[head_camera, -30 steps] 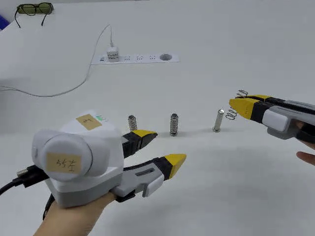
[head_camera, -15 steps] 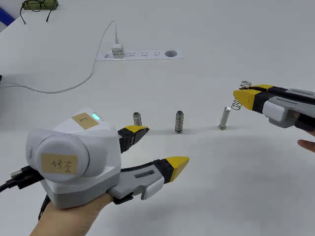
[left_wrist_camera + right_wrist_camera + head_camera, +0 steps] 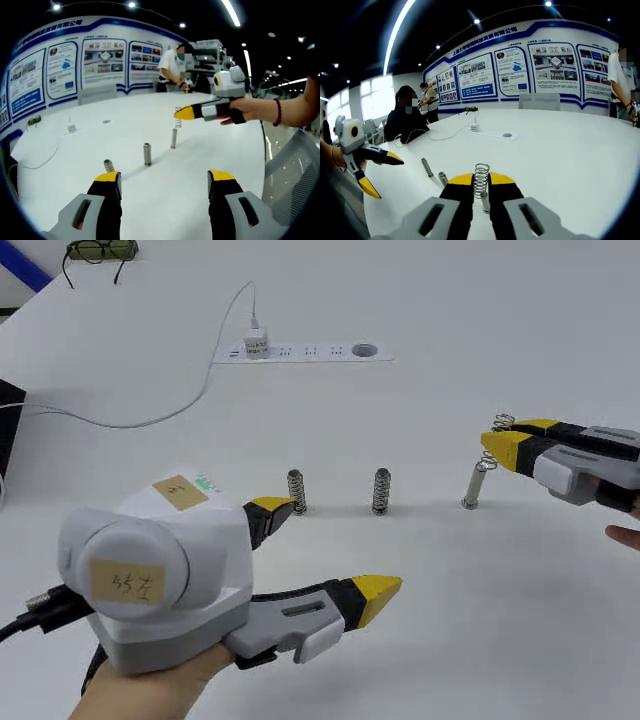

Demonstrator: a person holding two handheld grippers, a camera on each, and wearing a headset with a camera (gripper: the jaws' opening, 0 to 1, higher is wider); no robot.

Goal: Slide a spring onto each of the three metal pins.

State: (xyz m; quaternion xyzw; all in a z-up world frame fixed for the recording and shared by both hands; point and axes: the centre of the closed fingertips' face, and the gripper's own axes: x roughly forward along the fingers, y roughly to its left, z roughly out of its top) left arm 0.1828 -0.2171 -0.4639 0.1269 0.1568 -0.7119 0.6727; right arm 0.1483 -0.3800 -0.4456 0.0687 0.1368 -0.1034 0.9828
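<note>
Three pins [image 3: 471,490] (two sprung), right tongs [image 3: 500,438] pinching third spring [image 3: 480,179], left tongs [image 3: 332,545] wide.

Worktop [image 3: 480,620]: broad, white, matte.
Wall [image 3: 485,37]: white with blue trim, hung with poster boards [image 3: 100,57].
Ceiling [image 3: 365,25]: dark, with a strip light [image 3: 401,31] and small spots.
Furniture: grey chair [image 3: 539,101] at the worktop's far edge.
Clutter: power strip [image 3: 310,352], glasses [image 3: 100,250].
</note>
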